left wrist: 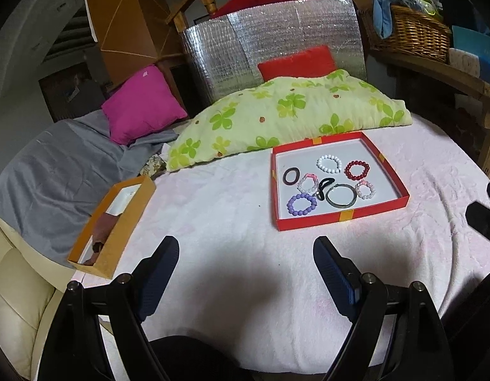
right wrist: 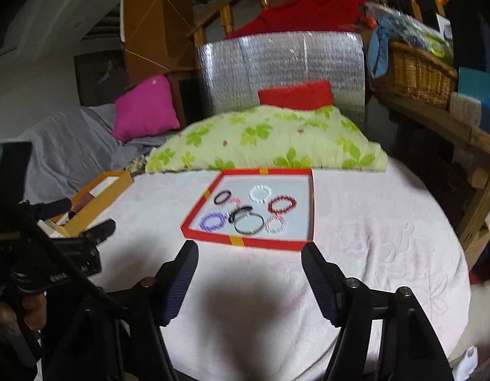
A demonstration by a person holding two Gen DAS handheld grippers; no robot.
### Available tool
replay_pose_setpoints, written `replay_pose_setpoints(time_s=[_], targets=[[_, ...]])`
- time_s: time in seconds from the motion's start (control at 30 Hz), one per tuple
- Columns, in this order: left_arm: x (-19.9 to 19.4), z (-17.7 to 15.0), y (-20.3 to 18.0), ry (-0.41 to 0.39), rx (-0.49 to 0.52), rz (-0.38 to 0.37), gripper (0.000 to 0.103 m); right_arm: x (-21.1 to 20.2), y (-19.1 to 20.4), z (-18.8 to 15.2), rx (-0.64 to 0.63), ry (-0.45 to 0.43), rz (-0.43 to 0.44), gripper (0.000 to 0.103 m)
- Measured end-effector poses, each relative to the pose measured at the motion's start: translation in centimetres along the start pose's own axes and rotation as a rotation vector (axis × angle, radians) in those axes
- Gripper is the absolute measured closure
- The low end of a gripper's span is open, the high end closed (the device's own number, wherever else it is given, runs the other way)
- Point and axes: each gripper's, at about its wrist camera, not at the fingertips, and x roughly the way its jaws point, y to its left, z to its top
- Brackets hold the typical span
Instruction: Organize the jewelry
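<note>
Jewelry, a cluster of bracelets and hair bands, lies loose in the red tray (left wrist: 340, 216) on the pale pink blanket (left wrist: 229, 222): a white bead bracelet (left wrist: 329, 163) and a dark red one (left wrist: 357, 170) at the back, a purple one (left wrist: 302, 204) and a grey bangle (left wrist: 341, 195) nearer the front. Off to the left sits an orange box (left wrist: 130, 222), likely where pieces go. Both tools hang short of the tray, the left gripper (left wrist: 245, 254) spread wide with nothing in it, the right gripper (right wrist: 249, 258) spread and empty too. I'd go for an outer piece first, say the purple bracelet, pinching one side of the ring rather than spanning it, so the neighbours touching the black band (left wrist: 324, 187) don't drag along
</note>
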Motion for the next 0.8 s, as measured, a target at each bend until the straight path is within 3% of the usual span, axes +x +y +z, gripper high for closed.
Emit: replay_pose_setpoints(time_s=[0.23,0.8], targets=[[-1.7,0.3,1.2,-0.019,-0.024,-0.010,0.016,-1.7,1.7,1.1,-0.030,-0.046,0.011,0.029],[-3.9,0.3,2.6,-0.069,-0.046,-0.019,0.016,-1.9,2.8,0.7,-0.015,0.003,-0.031,0.029]])
